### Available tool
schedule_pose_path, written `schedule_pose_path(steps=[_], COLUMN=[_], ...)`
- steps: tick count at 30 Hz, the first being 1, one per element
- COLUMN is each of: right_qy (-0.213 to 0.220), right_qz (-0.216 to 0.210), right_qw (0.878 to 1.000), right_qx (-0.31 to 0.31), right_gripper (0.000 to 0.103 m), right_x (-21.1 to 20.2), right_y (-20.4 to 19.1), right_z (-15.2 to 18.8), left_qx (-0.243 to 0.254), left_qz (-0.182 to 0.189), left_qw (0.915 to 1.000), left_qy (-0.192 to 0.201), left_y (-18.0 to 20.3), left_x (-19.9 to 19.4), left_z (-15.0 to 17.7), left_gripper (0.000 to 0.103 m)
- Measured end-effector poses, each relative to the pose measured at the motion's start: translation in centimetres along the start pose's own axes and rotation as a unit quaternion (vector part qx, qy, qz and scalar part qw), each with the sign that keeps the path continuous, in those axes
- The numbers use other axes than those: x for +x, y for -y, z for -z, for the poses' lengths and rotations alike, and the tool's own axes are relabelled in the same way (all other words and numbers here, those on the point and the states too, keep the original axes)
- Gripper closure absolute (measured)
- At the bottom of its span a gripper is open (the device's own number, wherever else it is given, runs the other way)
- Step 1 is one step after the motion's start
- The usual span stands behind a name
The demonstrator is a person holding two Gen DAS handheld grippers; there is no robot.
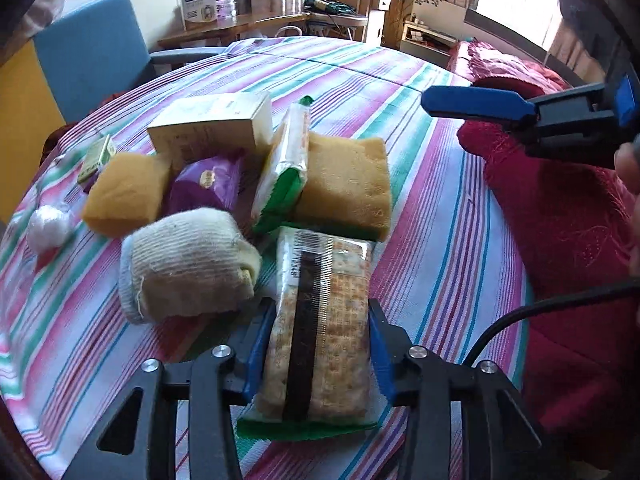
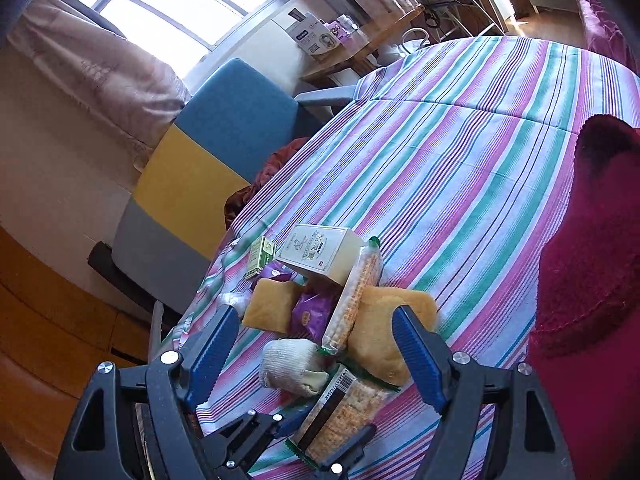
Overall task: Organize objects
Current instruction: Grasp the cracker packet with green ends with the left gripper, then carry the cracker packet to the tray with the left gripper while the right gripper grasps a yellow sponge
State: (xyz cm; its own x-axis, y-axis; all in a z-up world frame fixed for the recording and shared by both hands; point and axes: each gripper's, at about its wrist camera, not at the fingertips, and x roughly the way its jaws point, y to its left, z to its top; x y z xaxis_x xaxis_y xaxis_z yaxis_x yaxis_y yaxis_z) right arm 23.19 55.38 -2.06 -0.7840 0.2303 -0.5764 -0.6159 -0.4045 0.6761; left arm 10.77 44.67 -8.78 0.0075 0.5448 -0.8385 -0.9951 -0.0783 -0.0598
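Two blue fingers of my left gripper (image 1: 318,344) clamp the cracker pack (image 1: 320,328) mid-length; it looks light, crinkly, brittle. My right gripper (image 2: 316,352) hangs spread, empty.

The striped cloth (image 1: 432,208) lies bare to the right of the pile. The red blanket (image 1: 560,216) blocks the far right. The sock (image 1: 188,264) and sponges (image 1: 344,184) crowd the left.

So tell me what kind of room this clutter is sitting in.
Most likely a bedroom in a home. The items lie on a striped bedsheet beside a red blanket; a blue chair and a wooden desk stand by a curtained window.
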Motion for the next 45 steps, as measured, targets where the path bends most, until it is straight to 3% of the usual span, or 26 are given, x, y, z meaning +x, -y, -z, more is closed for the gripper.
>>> schedule_pose_path(steps=[6,16,20,26,32,41,45], right_qy=[-0.018,-0.066,-0.085,-0.114,-0.114,-0.109,-0.095], right_qz=[0.013,0.098,0.152,0.226,0.234,0.194,0.234], right_qw=[1.0,0.993,0.985,0.967,0.965,0.975,0.967], right_qx=[0.014,0.003,-0.005,-0.024,-0.017,0.002,-0.025], right_gripper=[0.022,0.022,0.023,0.024,0.024,0.024,0.024], right_x=[0.6,2.5,3.5,5.3,6.7,7.4,6.9], right_y=[0.4,0.4,0.4,0.4,1.1,2.2,1.6], right_z=[0.0,0.3,0.4,0.5,0.0,0.0,0.5], left_qx=[-0.049,-0.12,-0.141,-0.154,-0.162,-0.166,-0.166], left_qz=[-0.01,-0.048,-0.057,-0.058,-0.055,-0.055,-0.058], left_qw=[0.9986,0.9909,0.9871,0.9846,0.983,0.982,0.9818], left_qy=[0.018,0.039,0.05,0.06,0.068,0.071,0.072], left_y=[-1.8,-4.3,-4.9,-5.1,-5.1,-5.1,-5.1], left_x=[-2.6,-7.1,-8.5,-9.1,-9.0,-8.8,-8.8], left_z=[3.6,10.3,12.5,13.3,13.3,13.4,13.5], left_gripper=[0.06,0.06,0.06,0.06,0.06,0.06,0.06])
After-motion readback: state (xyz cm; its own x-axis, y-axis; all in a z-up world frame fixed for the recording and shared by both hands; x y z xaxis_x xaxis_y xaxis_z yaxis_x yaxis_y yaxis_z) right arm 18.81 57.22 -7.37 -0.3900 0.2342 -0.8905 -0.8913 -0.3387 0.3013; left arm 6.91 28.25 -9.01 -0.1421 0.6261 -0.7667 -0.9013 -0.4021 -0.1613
